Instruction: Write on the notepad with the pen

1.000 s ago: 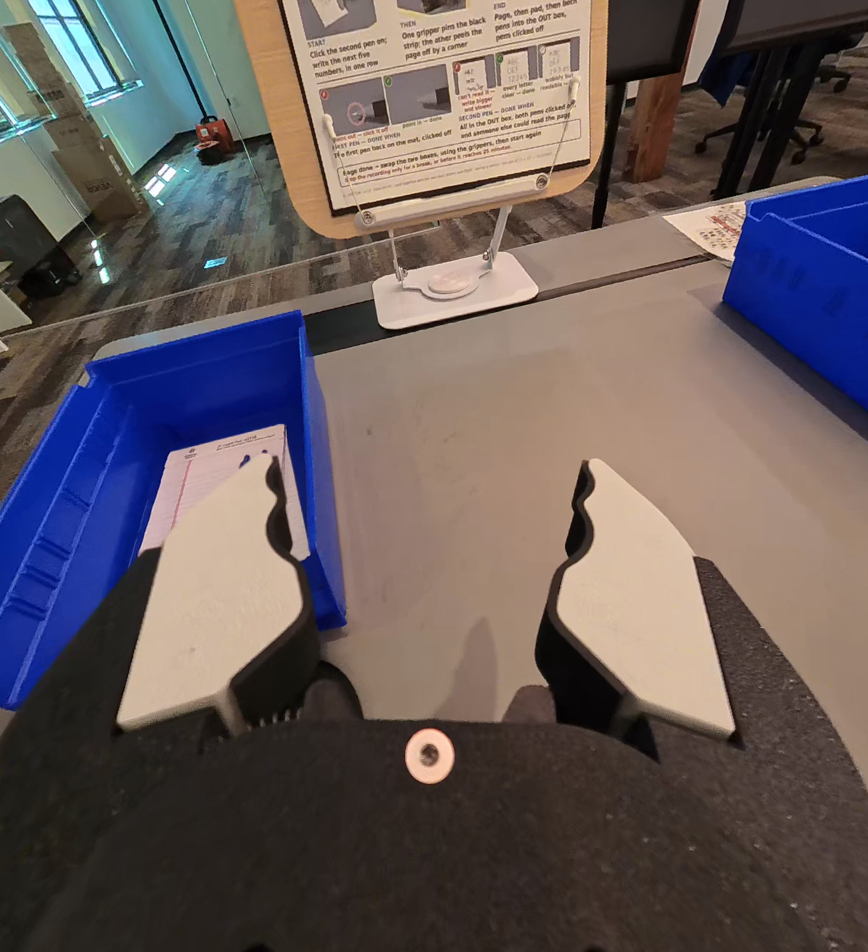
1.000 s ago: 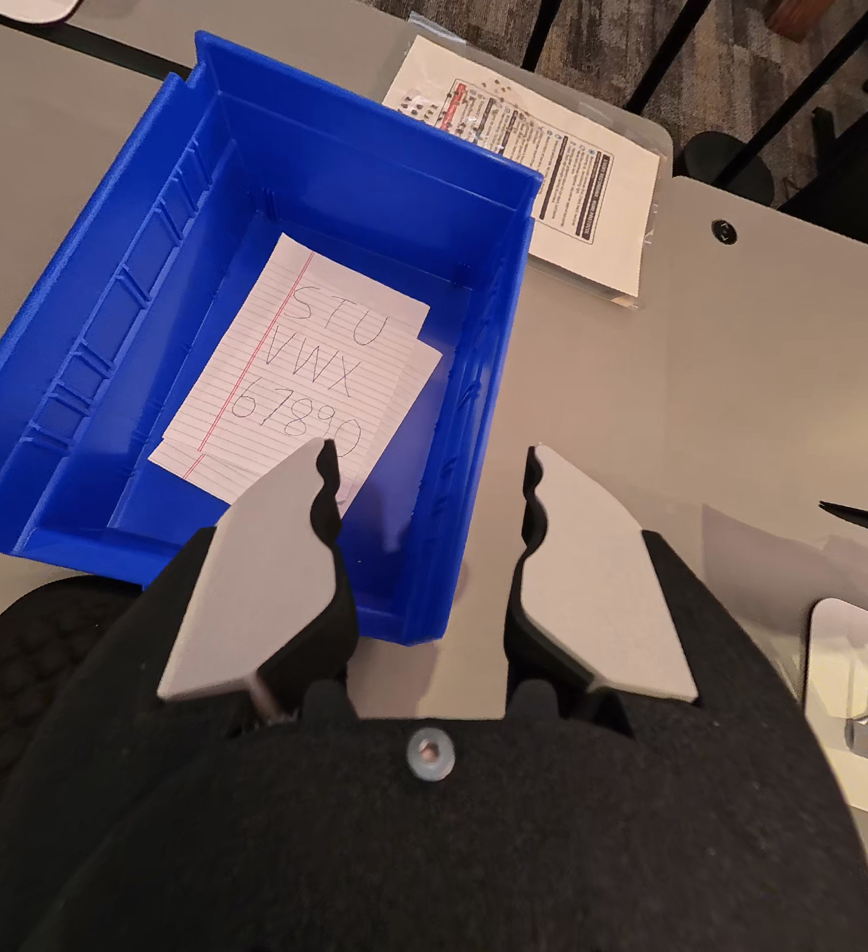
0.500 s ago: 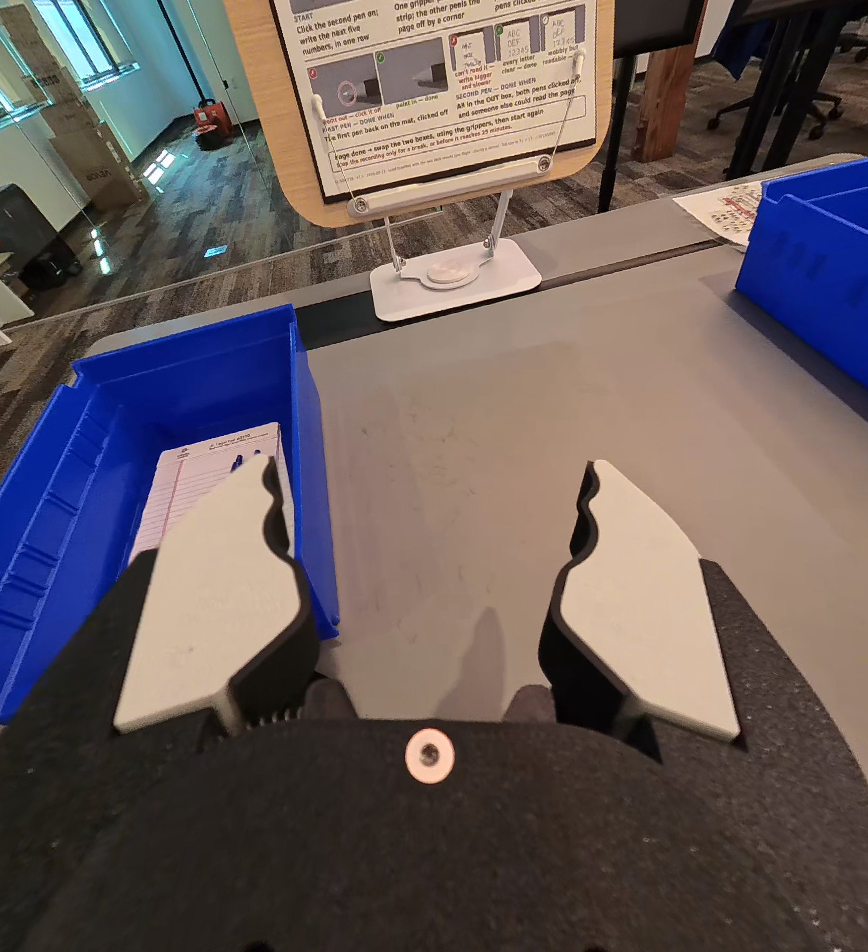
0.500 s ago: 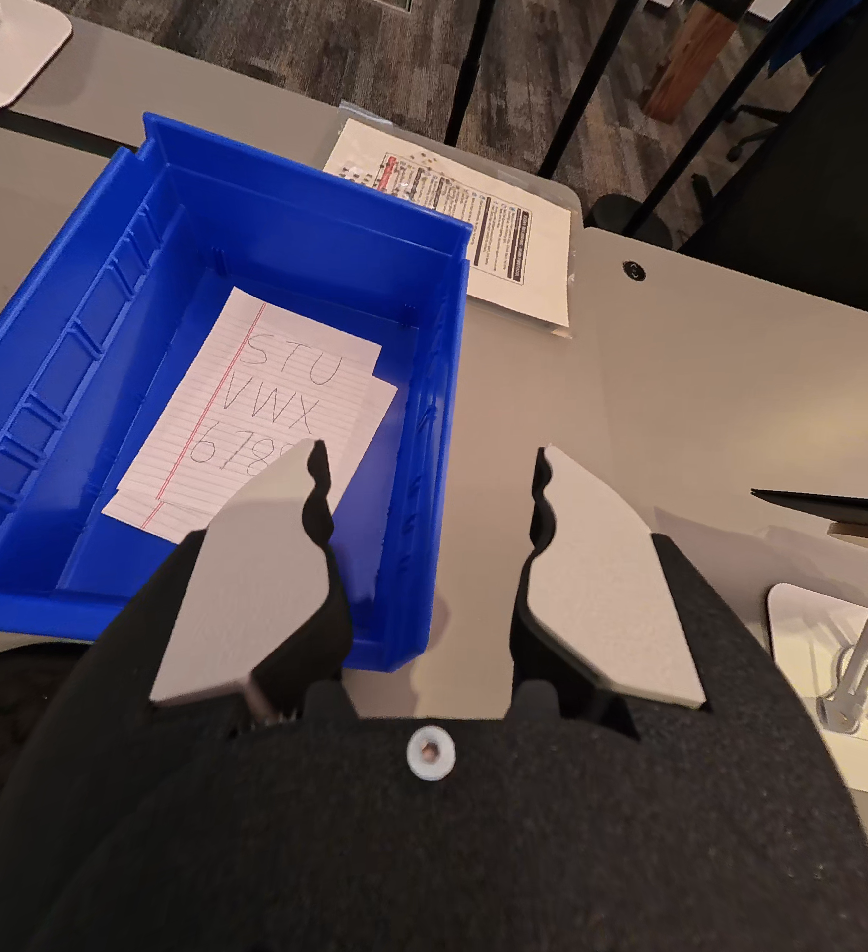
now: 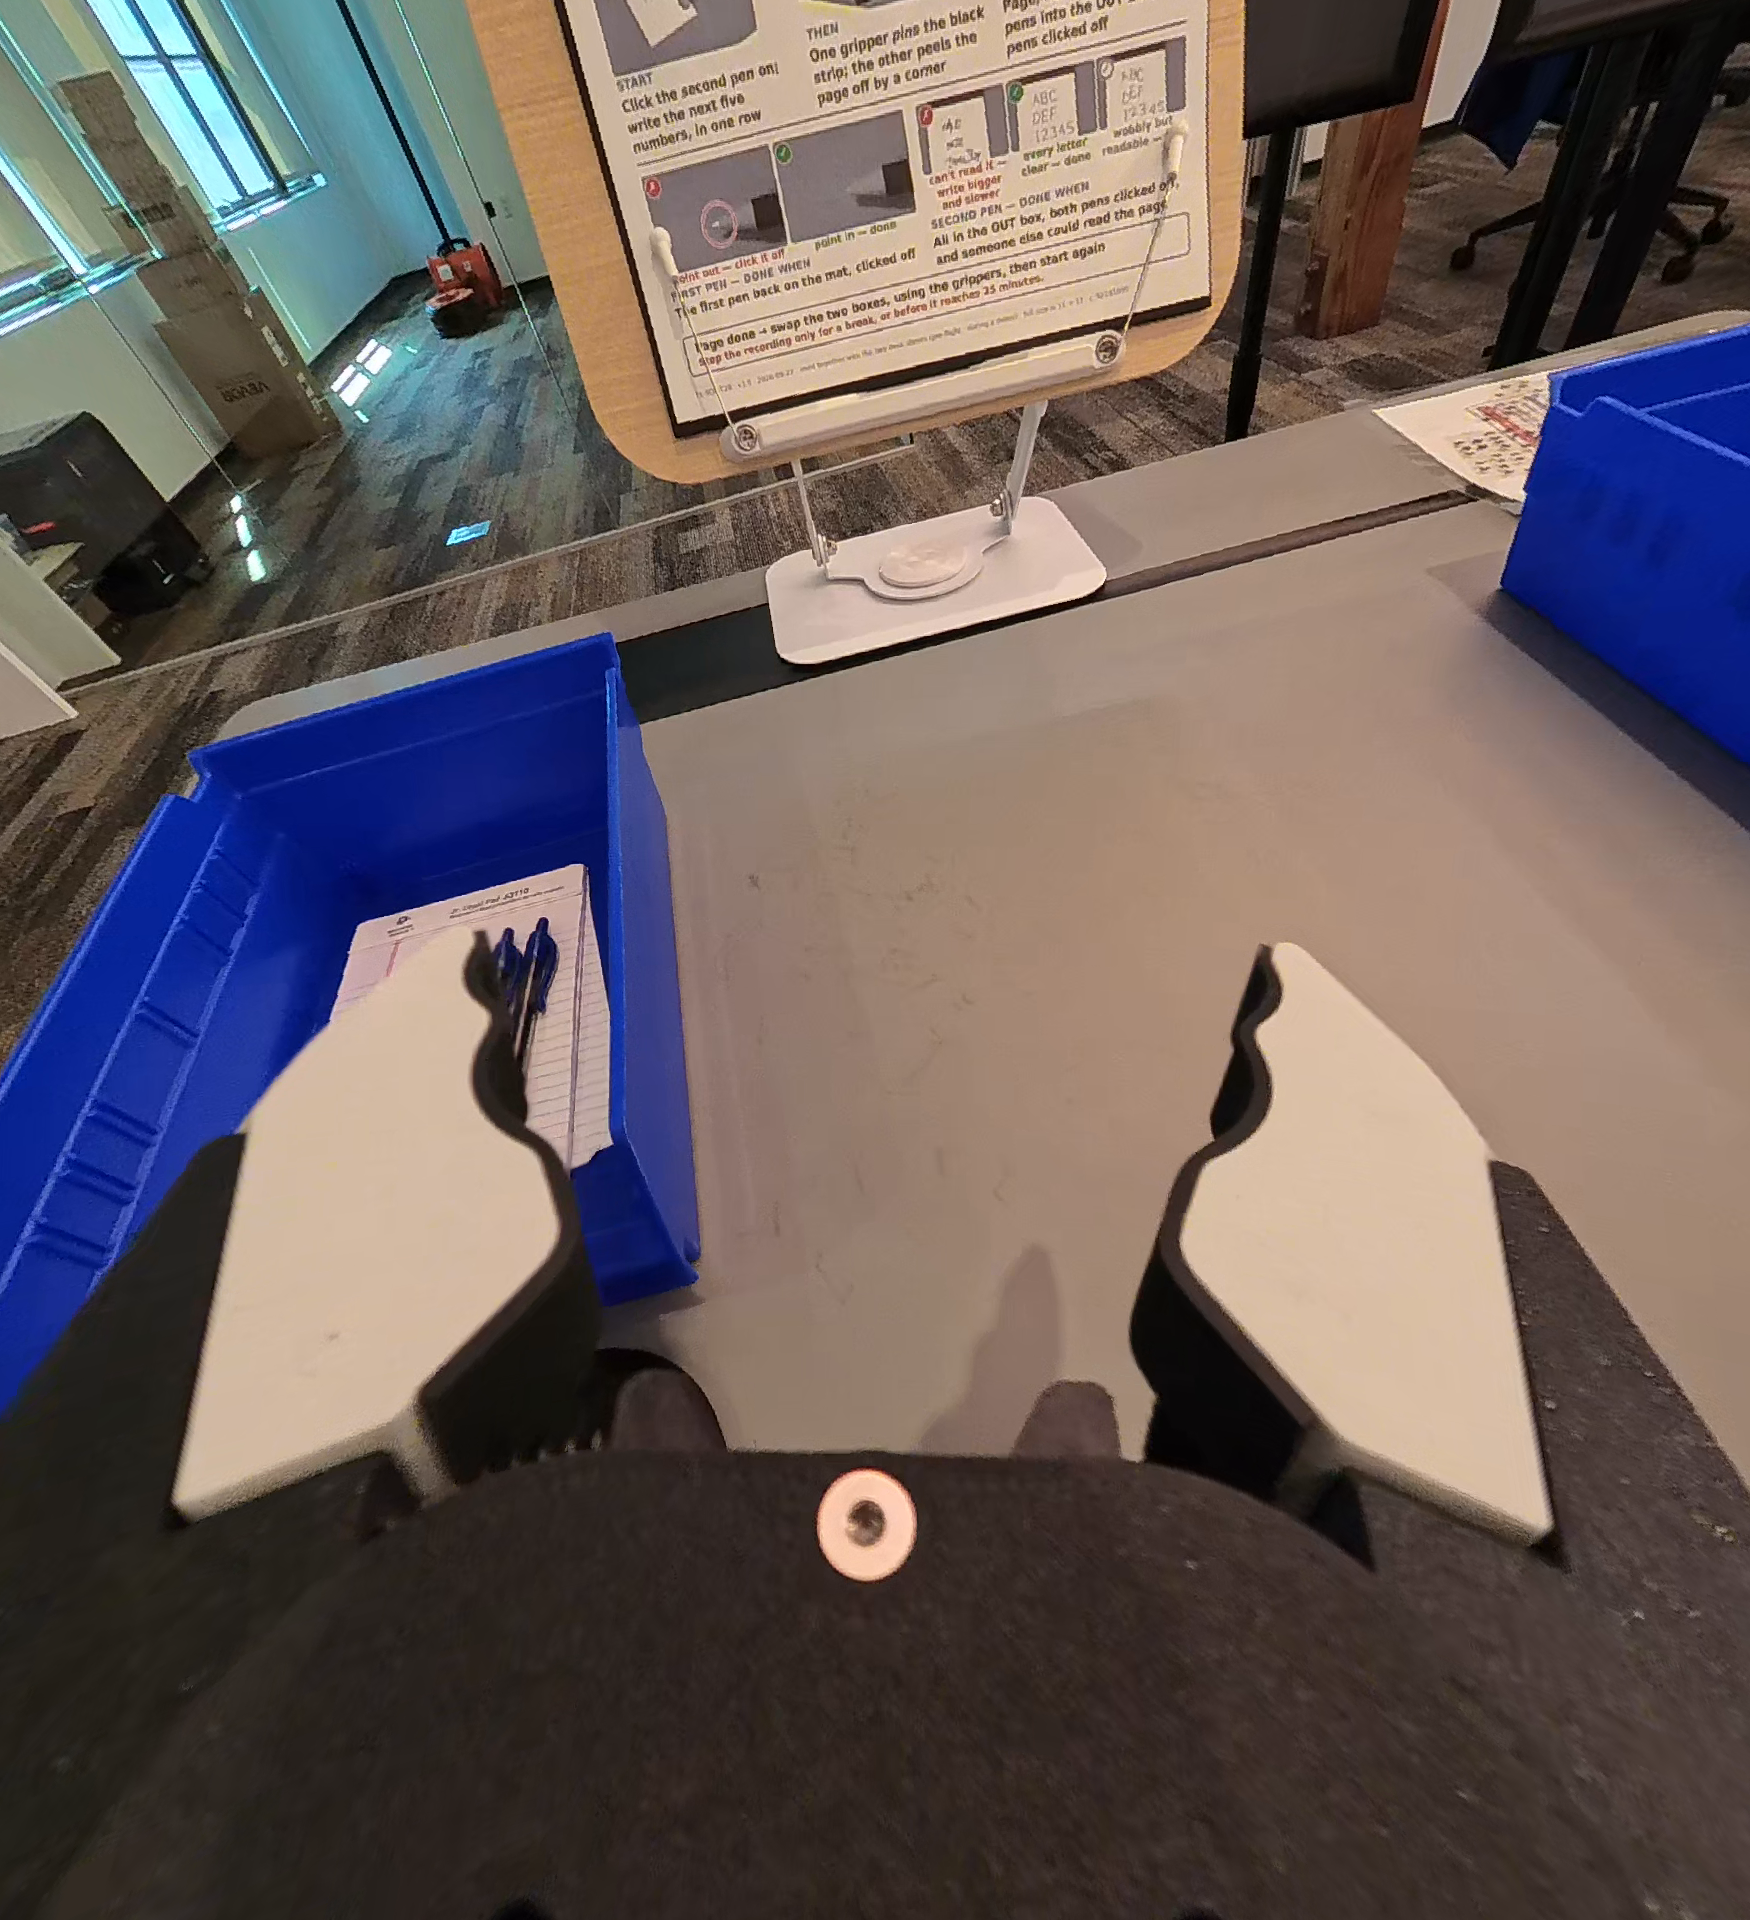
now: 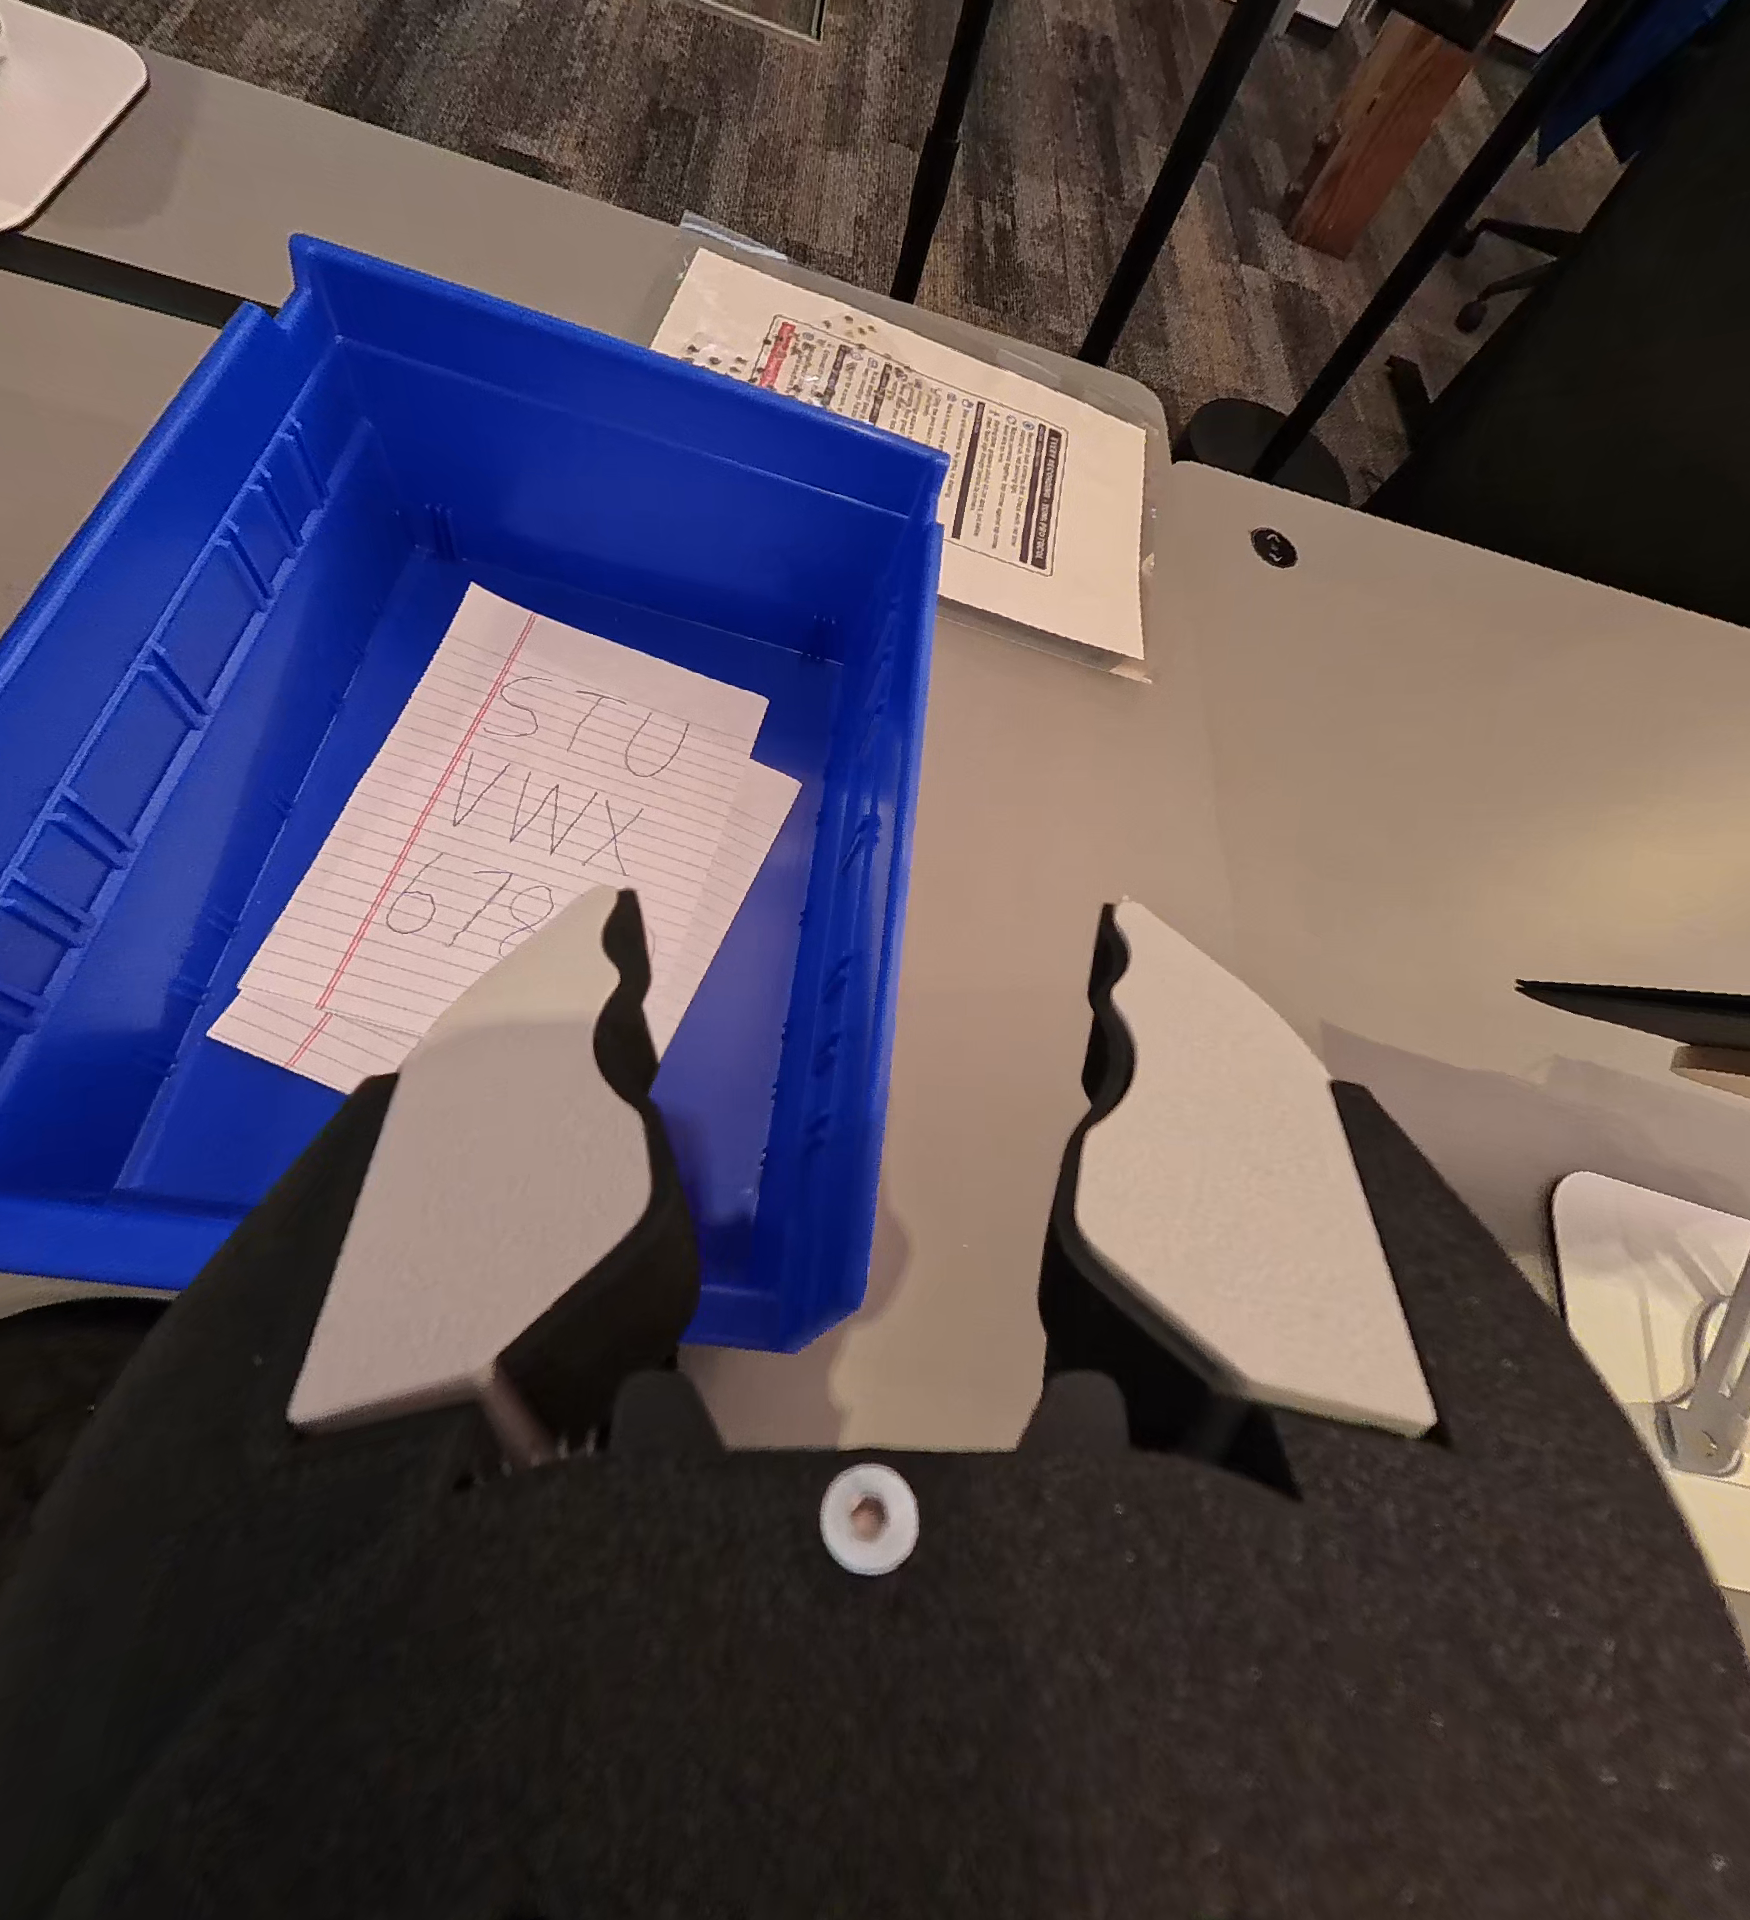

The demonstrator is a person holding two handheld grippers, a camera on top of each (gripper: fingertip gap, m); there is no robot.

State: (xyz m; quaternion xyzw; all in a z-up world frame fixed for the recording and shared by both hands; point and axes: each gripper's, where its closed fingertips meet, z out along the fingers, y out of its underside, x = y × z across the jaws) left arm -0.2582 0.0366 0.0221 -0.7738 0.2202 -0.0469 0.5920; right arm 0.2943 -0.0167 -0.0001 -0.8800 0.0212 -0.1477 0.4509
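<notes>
In the left wrist view a lined notepad [image 5: 570,1039] lies in a blue bin [image 5: 175,997] at the left, with two blue pens [image 5: 528,971] on it. My left gripper [image 5: 871,956] is open and empty above the grey table; its left finger partly hides the notepad. In the right wrist view another blue bin [image 6: 227,644] holds loose lined pages [image 6: 559,831] with handwriting. My right gripper [image 6: 866,914] is open and empty, over that bin's right wall; its left finger covers the pages' lower edge.
An instruction board on a white stand [image 5: 933,582] stands at the table's far edge. A printed sheet in a plastic sleeve [image 6: 996,488] lies behind the right bin. A second white stand base [image 6: 1681,1351] is at the right. The grey table [image 5: 1058,883] lies between the bins.
The left gripper has shifted slightly, and the pens on the notepad now show more beside its left finger. The right gripper has drawn back and tilted up, showing more of the table's far side.
</notes>
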